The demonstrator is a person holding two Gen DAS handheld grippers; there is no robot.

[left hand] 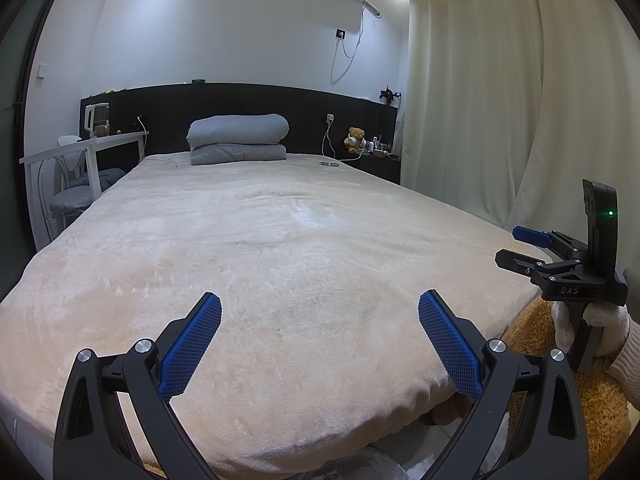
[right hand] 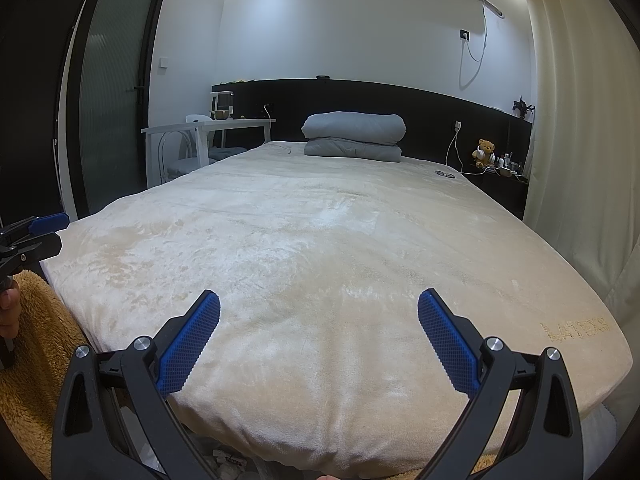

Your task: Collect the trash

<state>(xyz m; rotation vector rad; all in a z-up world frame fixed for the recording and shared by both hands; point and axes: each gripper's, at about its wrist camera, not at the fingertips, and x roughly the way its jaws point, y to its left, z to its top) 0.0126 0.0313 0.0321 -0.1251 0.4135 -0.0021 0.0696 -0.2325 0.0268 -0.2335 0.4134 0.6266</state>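
Both grippers, left (left hand: pixel 320 340) and right (right hand: pixel 319 338), spread wide, empty, over bed (left hand: pixel 280 240). Trash (right hand: pixel 230 459) lies below my right gripper, under bed edge; details unclear.

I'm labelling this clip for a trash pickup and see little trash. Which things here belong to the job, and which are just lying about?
Belongs to the job:
left gripper, open, empty
right gripper, open, empty
pale scraps below the bed's foot, possibly trash; too unclear to tell

Just lying about:
folded grey quilt
teddy bear
eyeglasses on the bed
kettle on the white desk
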